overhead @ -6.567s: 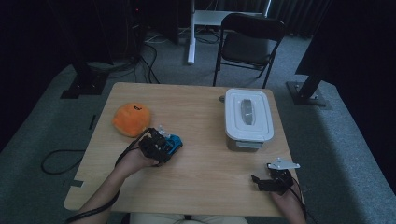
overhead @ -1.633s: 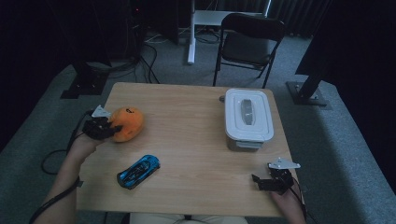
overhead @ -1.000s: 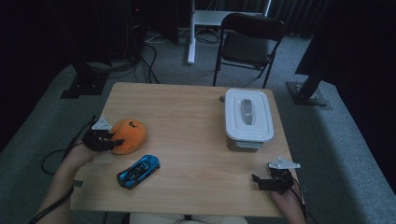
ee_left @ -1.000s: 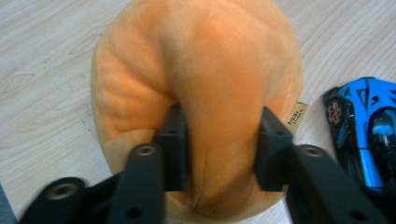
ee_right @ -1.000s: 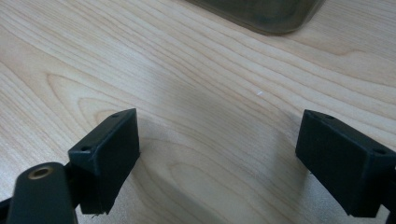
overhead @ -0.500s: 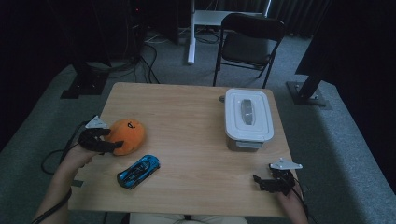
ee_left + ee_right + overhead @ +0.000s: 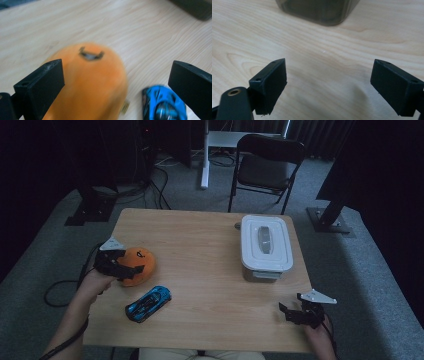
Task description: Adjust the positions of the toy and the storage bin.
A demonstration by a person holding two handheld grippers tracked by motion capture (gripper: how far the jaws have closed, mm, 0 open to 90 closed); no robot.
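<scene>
Left gripper (image 7: 116, 263): jaws have just been opening — now spread wide, the orange plush toy (image 7: 136, 266) between them and no longer pinched.
Orange plush toy: rests near the desk's (image 7: 210, 245) left edge, just above the blue toy car (image 7: 148, 303); in the left gripper view the car sits beside it.
Right gripper (image 7: 300, 312): low at the desk's near right corner — jaws spread, nothing between them.
Lidded container (image 7: 266, 247): right side, well apart from the toy.
</scene>
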